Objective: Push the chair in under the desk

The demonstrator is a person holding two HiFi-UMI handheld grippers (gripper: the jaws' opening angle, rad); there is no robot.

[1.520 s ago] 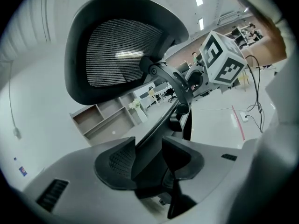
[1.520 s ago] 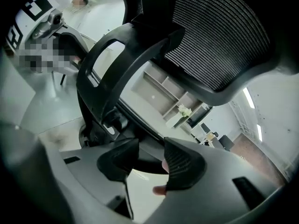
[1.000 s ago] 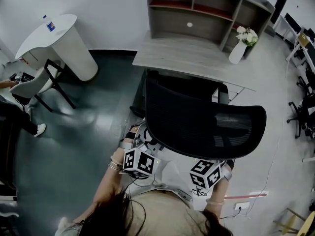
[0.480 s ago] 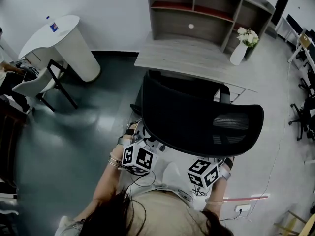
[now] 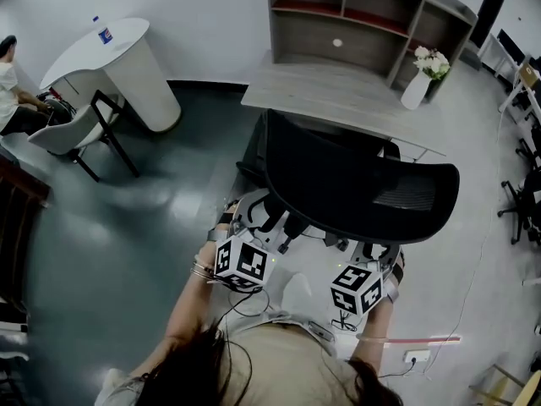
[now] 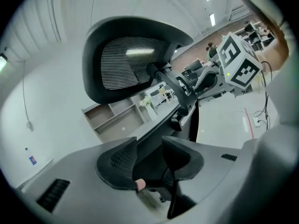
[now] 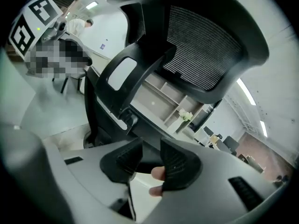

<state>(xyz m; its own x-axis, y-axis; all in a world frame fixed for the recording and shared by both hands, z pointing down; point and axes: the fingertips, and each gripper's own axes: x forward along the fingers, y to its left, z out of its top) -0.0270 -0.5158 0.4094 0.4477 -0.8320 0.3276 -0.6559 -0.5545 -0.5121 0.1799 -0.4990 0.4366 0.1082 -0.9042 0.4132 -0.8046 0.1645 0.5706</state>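
A black mesh-backed office chair [image 5: 363, 189] stands at the near edge of the grey wooden worktop [image 5: 338, 100]. Its front reaches under that edge, while its curved backrest remains on the near side. Both tools sit close behind the backrest's lower part. The left tool [image 6: 149, 148] is toward the chair's left, its two dark pads apart, with the chair's dark frame showing through the gap. The right tool [image 7: 151, 150] is toward the chair's right, its pads also apart by a narrower gap and clamped on nothing. A grey open shelf unit [image 5: 363, 24] rises along the worktop's far side, and a white vase of pale flowers [image 5: 417, 90] stands at its right end.
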